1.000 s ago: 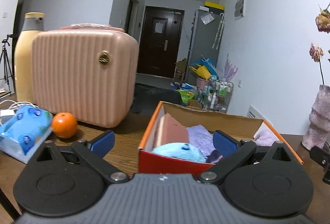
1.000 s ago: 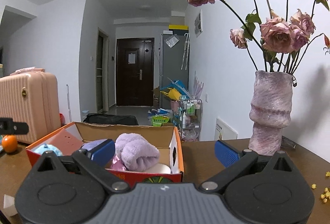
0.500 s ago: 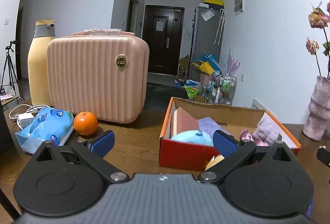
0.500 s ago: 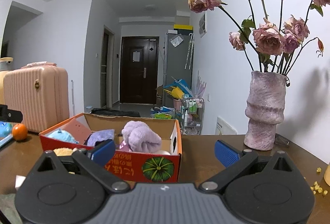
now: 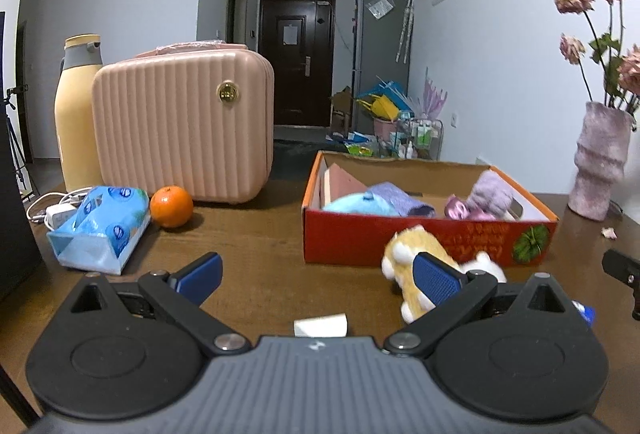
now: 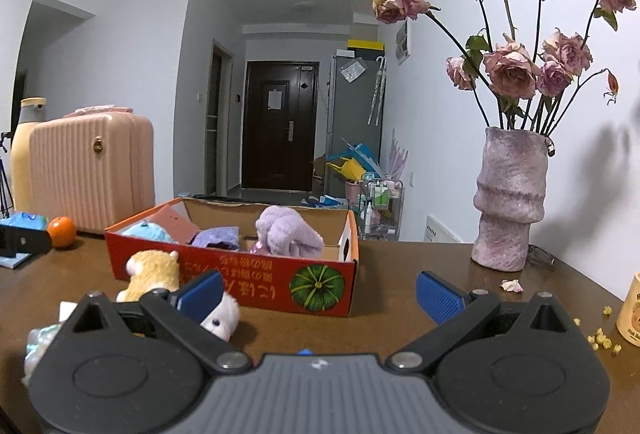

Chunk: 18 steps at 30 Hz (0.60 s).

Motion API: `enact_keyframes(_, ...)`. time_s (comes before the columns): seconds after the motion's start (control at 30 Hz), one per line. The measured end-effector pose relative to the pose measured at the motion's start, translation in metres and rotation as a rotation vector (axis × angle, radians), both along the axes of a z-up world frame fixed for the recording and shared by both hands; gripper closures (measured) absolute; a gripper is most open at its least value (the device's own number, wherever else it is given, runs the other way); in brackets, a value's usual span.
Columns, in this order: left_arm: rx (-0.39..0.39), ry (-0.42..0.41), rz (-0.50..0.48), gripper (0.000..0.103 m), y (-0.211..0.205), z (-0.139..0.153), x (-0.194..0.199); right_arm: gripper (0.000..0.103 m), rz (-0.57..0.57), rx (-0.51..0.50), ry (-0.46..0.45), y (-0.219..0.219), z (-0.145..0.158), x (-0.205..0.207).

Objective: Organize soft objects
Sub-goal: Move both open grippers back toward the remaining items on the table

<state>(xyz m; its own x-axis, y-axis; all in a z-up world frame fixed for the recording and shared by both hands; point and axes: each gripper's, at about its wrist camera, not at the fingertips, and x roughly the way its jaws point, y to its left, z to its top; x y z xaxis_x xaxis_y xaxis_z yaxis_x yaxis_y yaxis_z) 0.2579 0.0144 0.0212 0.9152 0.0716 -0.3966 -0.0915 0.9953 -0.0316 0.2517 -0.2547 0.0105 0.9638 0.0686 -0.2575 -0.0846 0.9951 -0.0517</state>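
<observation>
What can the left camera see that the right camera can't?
Only the left camera shows the white charger with its cable, and a white block near the left tongs. Only the right camera shows the yellow cup, the yellow crumbs and all the rose heads, past the right tongs. Both show the red box, the yellow plush, the orange, the pink case and the vase.
</observation>
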Motion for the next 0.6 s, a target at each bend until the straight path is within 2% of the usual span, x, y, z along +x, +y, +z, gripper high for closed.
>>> enact_keyframes(0.6, 0.007, 0.091, -0.05, 0.0, -0.004, -0.017, -0.053, 0.0, 0.032, 0.006, 0.053, -0.001, -0.008, -0.051)
